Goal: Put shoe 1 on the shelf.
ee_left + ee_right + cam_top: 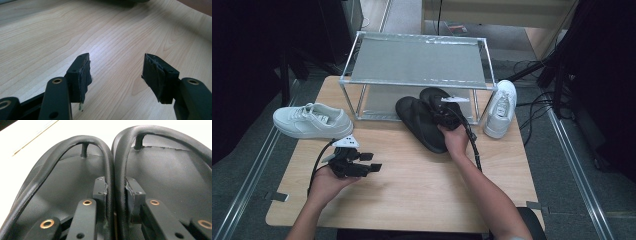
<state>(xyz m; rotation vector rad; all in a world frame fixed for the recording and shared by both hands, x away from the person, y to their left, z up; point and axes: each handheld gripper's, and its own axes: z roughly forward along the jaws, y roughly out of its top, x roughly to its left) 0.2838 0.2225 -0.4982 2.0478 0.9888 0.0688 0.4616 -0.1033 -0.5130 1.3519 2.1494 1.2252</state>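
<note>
Two black flip-flops lie side by side at the table's middle, one (419, 125) nearer me and one (432, 96) reaching under the rack. In the right gripper view their inner straps, the left (109, 170) and the right (120, 170), are squeezed together. My right gripper (115, 188) is shut on both, one pad pressing on each strap. From above, the right gripper (447, 114) sits over the sandals' heel end. My left gripper (372, 162) rests low at the table's left, held in the hand. The left gripper (116, 72) is open, with bare wood between its pads.
A metal-framed rack (417, 60) with a grey shelf stands at the table's back. One white sneaker (312, 121) lies at the left edge, another (501, 107) to the right of the rack. Bare wooden tabletop (412, 200) lies in front.
</note>
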